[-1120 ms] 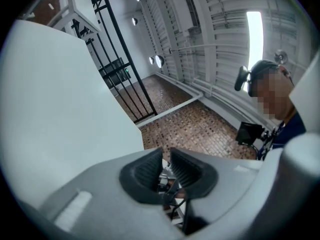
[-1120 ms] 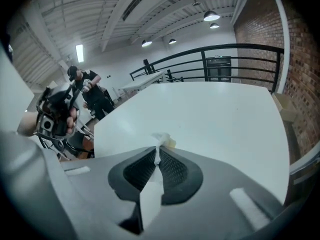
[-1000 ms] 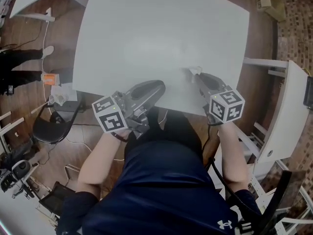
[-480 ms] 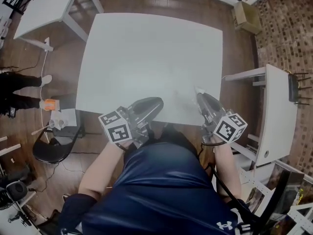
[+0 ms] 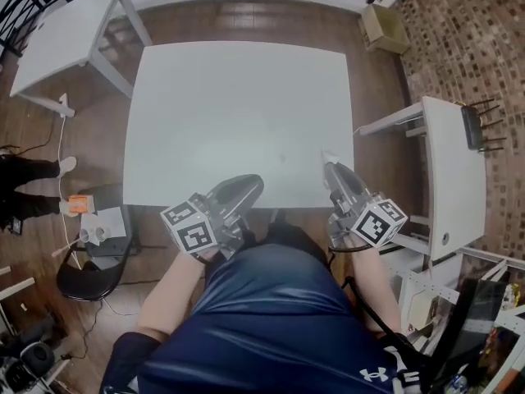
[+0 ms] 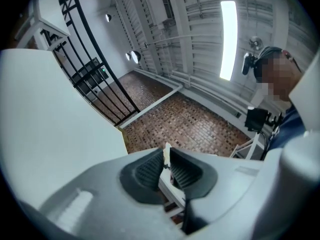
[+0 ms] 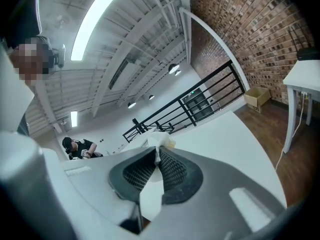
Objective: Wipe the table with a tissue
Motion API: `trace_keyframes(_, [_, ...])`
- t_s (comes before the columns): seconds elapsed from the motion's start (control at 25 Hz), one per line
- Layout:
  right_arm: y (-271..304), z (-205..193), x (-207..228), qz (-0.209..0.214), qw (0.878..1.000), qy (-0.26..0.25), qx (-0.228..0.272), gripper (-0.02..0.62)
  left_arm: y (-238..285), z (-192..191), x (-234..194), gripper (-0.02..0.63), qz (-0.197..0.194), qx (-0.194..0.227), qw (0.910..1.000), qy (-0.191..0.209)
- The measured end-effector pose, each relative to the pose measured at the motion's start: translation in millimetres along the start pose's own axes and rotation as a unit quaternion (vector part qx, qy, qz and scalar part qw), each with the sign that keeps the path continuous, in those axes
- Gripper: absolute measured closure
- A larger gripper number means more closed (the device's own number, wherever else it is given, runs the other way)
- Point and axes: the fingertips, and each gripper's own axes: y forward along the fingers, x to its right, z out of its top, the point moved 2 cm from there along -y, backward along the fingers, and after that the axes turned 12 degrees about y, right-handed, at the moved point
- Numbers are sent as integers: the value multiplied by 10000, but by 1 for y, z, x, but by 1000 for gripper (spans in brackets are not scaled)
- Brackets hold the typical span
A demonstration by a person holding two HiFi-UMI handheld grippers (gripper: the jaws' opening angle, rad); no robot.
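Note:
The white table (image 5: 238,105) fills the middle of the head view. My right gripper (image 5: 328,161) hangs over the table's near right edge, shut on a white tissue (image 5: 326,153). In the right gripper view the tissue (image 7: 160,140) sticks out past the right gripper (image 7: 157,151) tips and trails down between the pads, above the table (image 7: 225,139). My left gripper (image 5: 253,181) hovers at the near edge, pointing level. In its own view the left gripper (image 6: 166,156) is closing, with a small white scrap (image 6: 166,150) pinched at the tips, beside the table (image 6: 45,124).
A second white table (image 5: 66,31) stands at the far left and a white side table (image 5: 451,179) at the right. A cardboard box (image 5: 381,27) sits on the floor beyond the far right corner. A black chair (image 5: 82,269) and a person's legs (image 5: 25,179) are at the left.
Both grippers have risen off the table and drawn back to its near edge, the right one carrying the tissue. The head view now takes in more of the room.

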Motion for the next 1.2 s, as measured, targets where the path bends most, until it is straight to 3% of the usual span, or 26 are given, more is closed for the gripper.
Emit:
trace_keyframes(0.12, [4, 5, -6, 47, 9998, -26, 172, 568, -9, 3, -2, 568, 72, 70, 9999, -21])
trace_keyframes(0.44, [-16, 32, -11, 244, 9977, 54, 628, 568, 13, 8, 12, 568, 122, -207, 9996, 144])
trace_keyframes(0.76, [-36, 51, 5, 530, 9969, 9, 588, 568, 60, 8, 35, 568, 92, -238, 9991, 334])
trace_keyframes(1.2, [-36, 56, 9, 613, 9970, -173, 440, 568, 67, -1, 36, 568, 165, -191, 9993, 292])
